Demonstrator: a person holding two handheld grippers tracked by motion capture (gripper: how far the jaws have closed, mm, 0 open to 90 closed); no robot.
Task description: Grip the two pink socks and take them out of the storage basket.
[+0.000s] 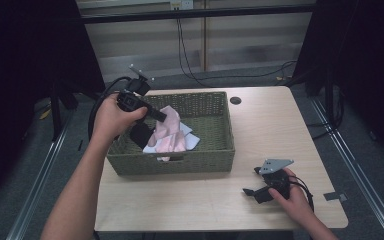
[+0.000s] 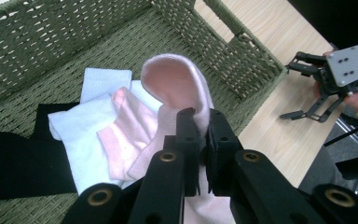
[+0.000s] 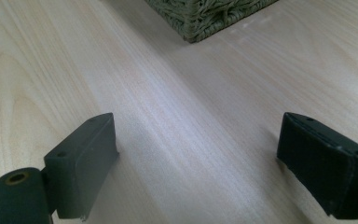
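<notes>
A pale wooden table (image 1: 260, 135) sits in a dim room with cables trailing behind it, and at about ten o'clock on it my left gripper (image 2: 201, 140) is clenched on a pink sock (image 2: 177, 84) lifted over the green woven basket (image 1: 200, 155). The sock is soft and folded over itself, hanging above another pink sock (image 2: 130, 135), white ones and a black one; my pinch looks shallow, so it could slip free or snag the weave. At five o'clock my right gripper (image 1: 260, 187) rests spread wide, holding nothing.
</notes>
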